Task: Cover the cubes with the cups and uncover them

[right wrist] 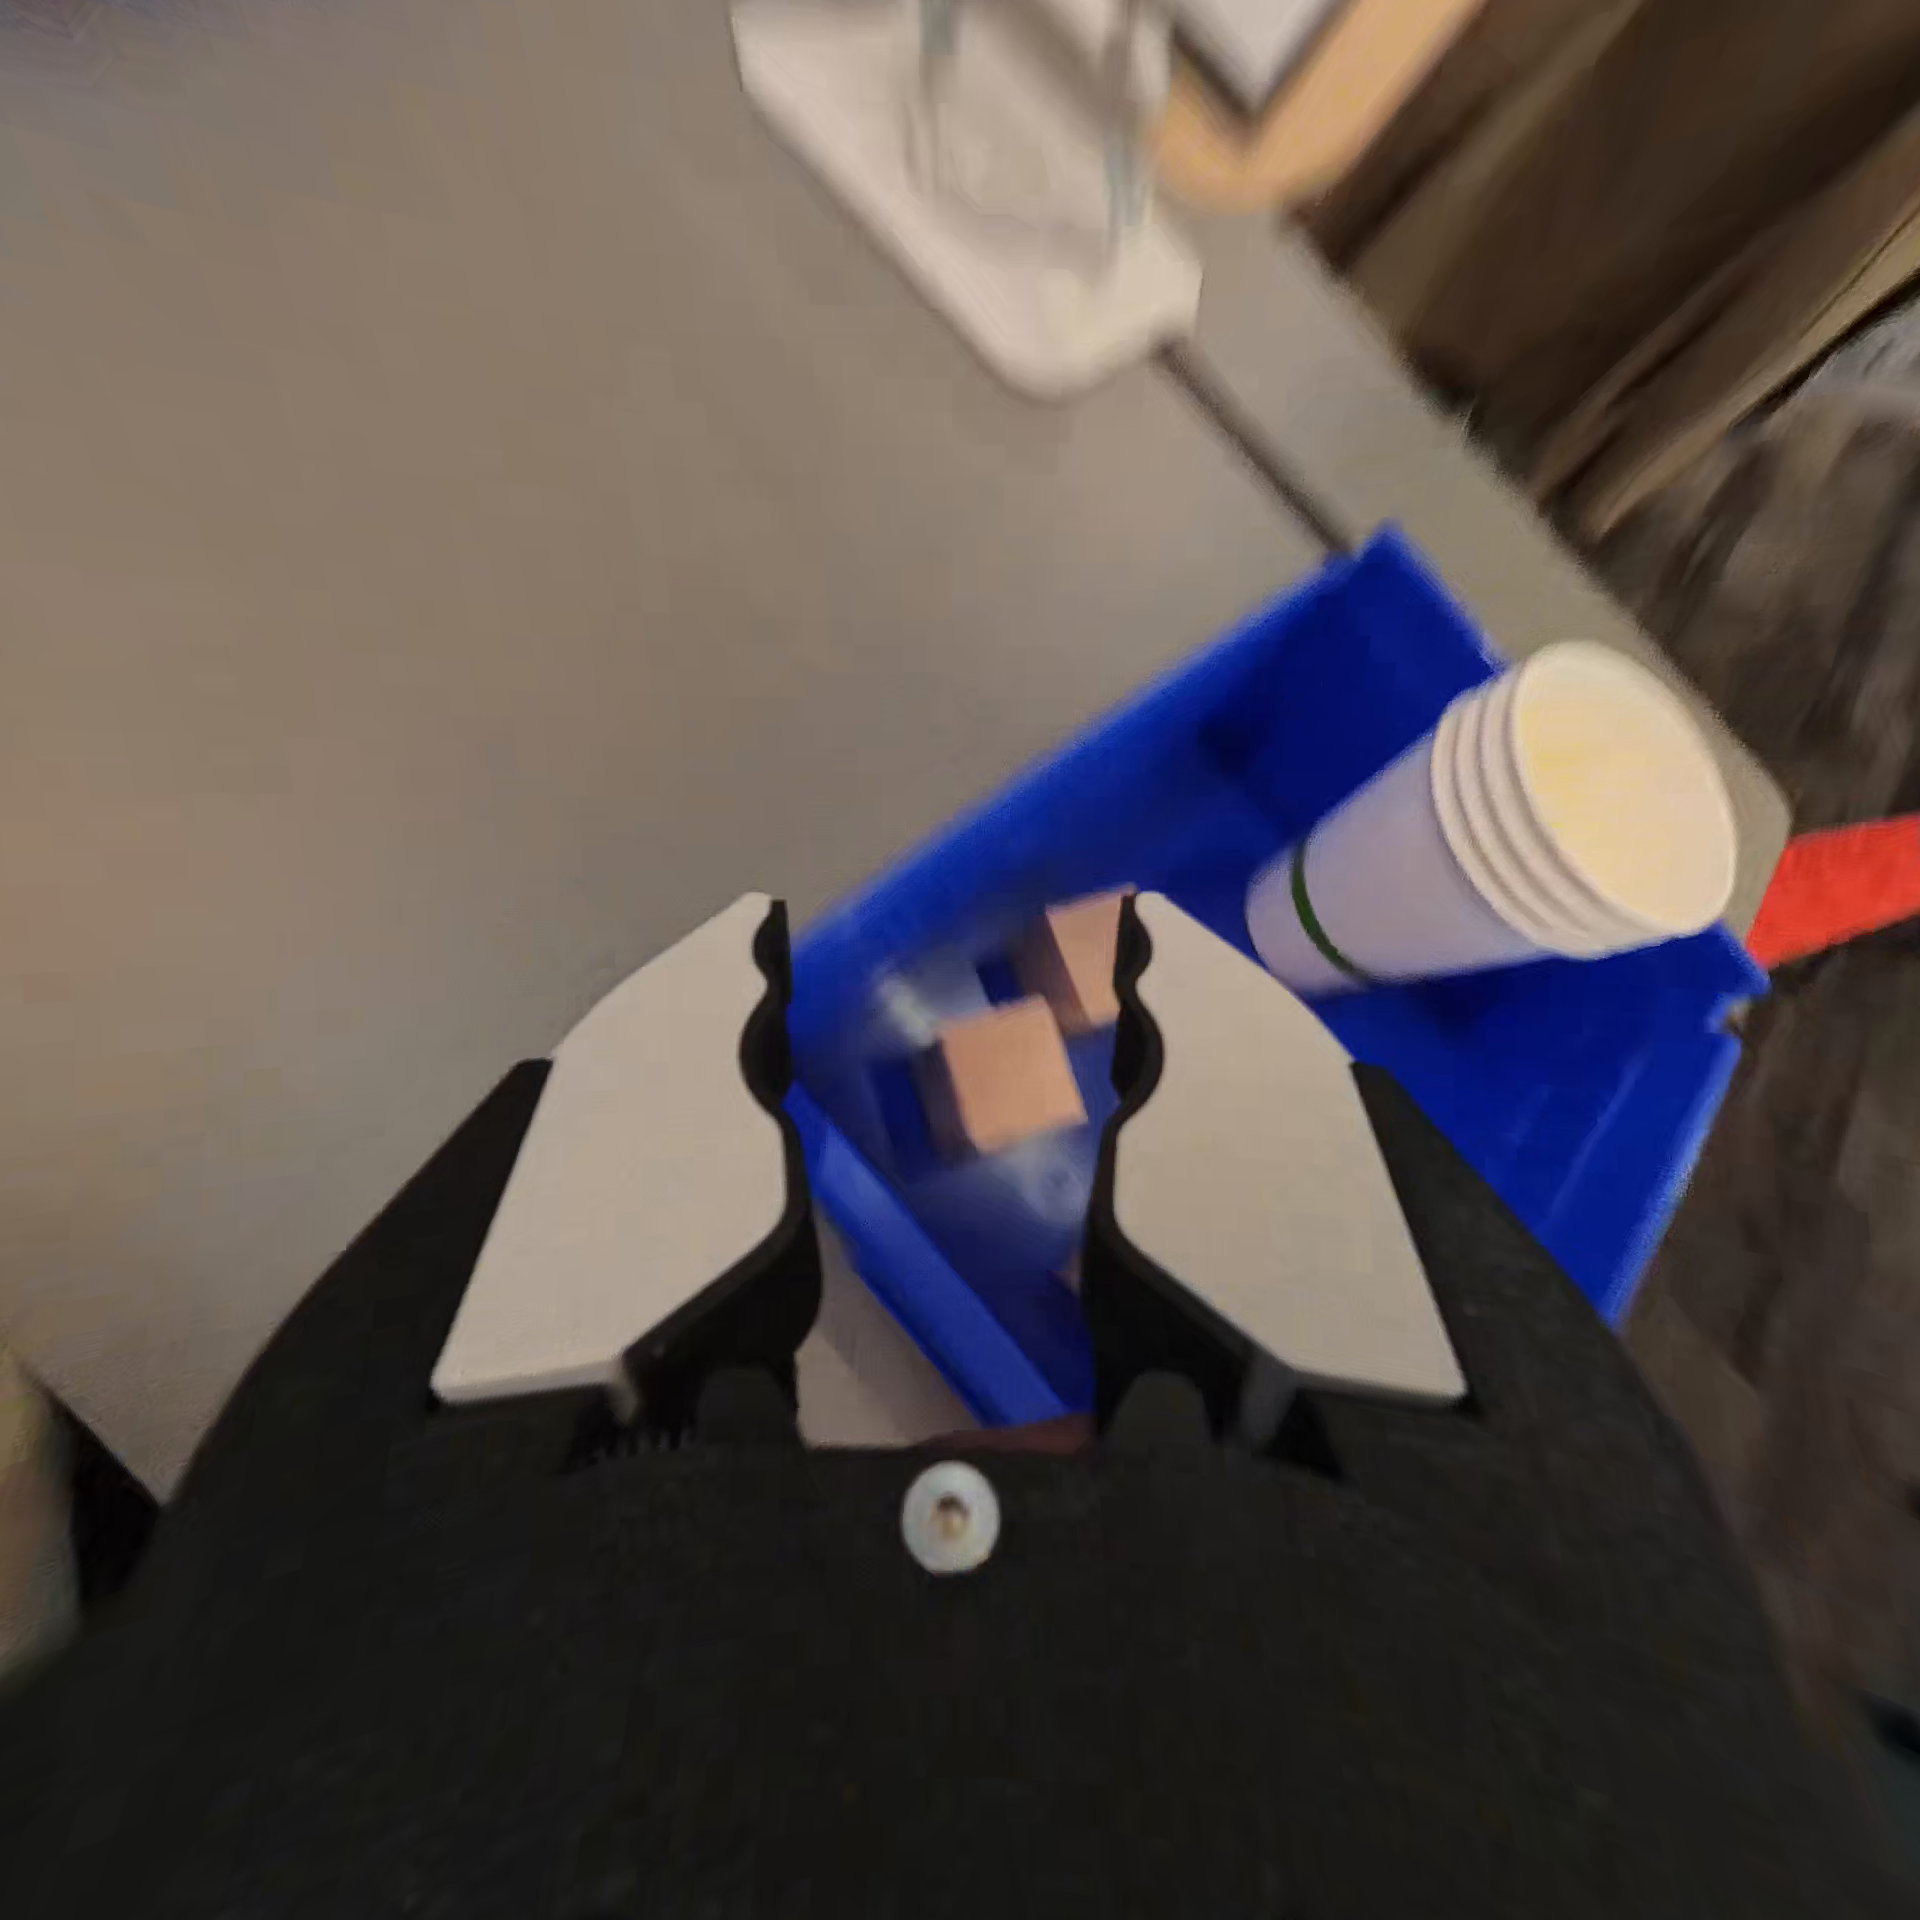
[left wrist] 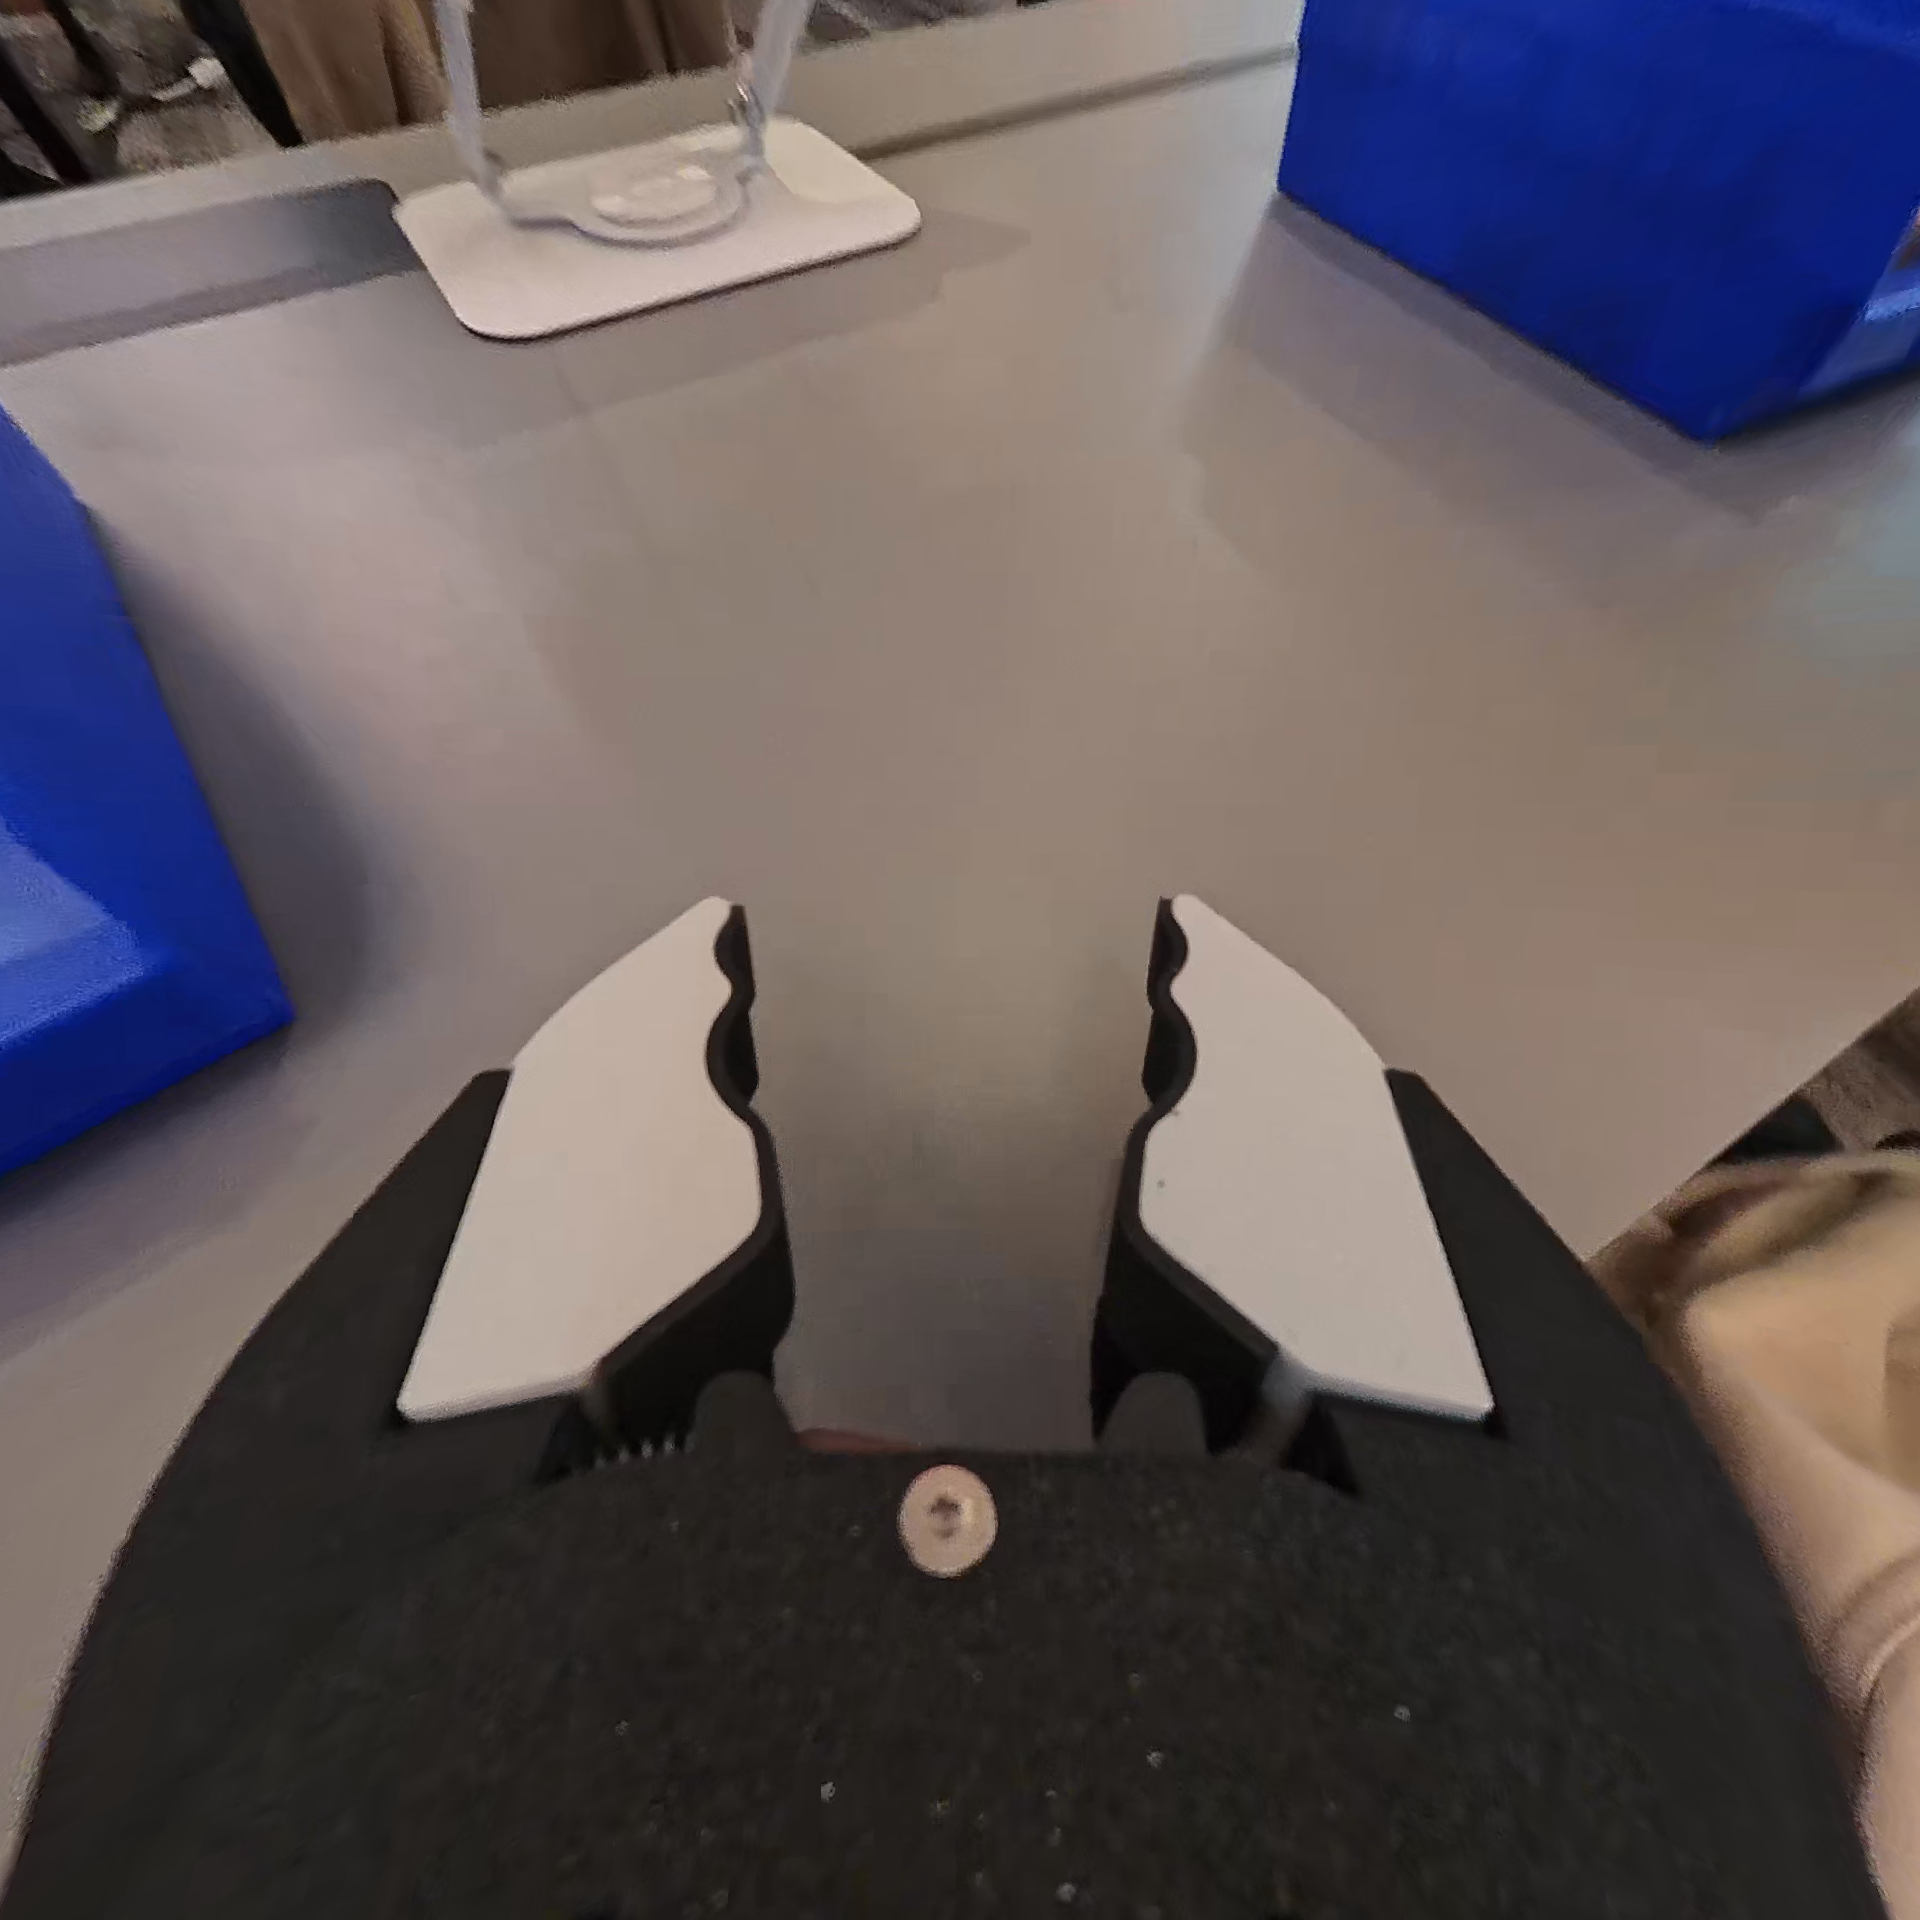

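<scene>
While the right gripper (right wrist: 951, 914) is hanging spread over the blue bin (right wrist: 1558, 1091), wooden cubes (right wrist: 1013, 1070) are lying inside beside stacked paper cups (right wrist: 1507, 842).
The left gripper (left wrist: 951, 914) is hovering spread, empty; in the motion blur, a misjudged descent risks clipping the bin wall.

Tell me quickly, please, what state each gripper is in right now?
Left gripper: open, empty, above the bare grey table.
Right gripper: open, empty, over the blue bin holding wooden cubes.

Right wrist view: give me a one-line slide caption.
Open right gripper poised over a blue bin holding wooden cubes and a tilted stack of paper cups.
</scene>
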